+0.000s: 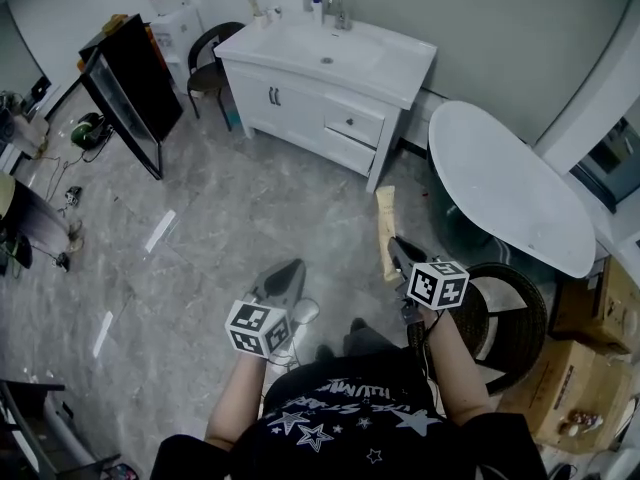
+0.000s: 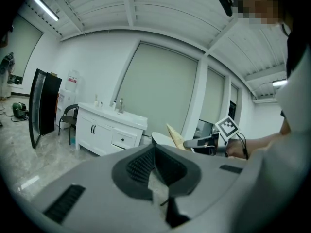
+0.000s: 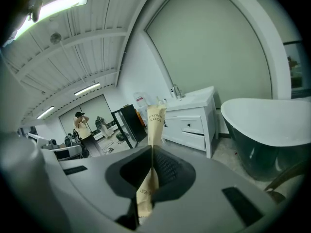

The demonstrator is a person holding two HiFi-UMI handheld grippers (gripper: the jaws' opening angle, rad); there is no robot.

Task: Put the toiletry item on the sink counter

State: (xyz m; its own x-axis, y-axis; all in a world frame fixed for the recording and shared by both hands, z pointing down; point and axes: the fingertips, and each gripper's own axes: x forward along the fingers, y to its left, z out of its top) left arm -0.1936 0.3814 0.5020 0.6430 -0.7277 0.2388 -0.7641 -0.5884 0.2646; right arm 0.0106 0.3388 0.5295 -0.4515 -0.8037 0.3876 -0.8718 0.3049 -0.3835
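A flat tan paper toothbrush packet (image 1: pixel 385 233) stands upright in my right gripper (image 1: pixel 398 255), which is shut on its lower part. In the right gripper view the packet (image 3: pixel 155 123) rises from between the closed jaws of the gripper (image 3: pixel 151 152), pointing toward the white sink counter (image 3: pixel 194 98). That counter (image 1: pixel 400 68) stands across the floor by the far wall, well ahead of both grippers. My left gripper (image 1: pixel 285 273) hangs lower left over the floor, jaws together with nothing in them. The left gripper view shows its jaws (image 2: pixel 155 149) closed, with the packet (image 2: pixel 176 136) off to the right.
A white bathtub (image 1: pixel 510 183) lies right of the counter, close to my right gripper. A black panel (image 1: pixel 130 78) leans at the left, with a dark chair (image 1: pixel 210 63) beside the counter. A wicker seat (image 1: pixel 510 313) and cardboard boxes (image 1: pixel 590 368) are at the right. A person (image 3: pixel 81 125) stands far off.
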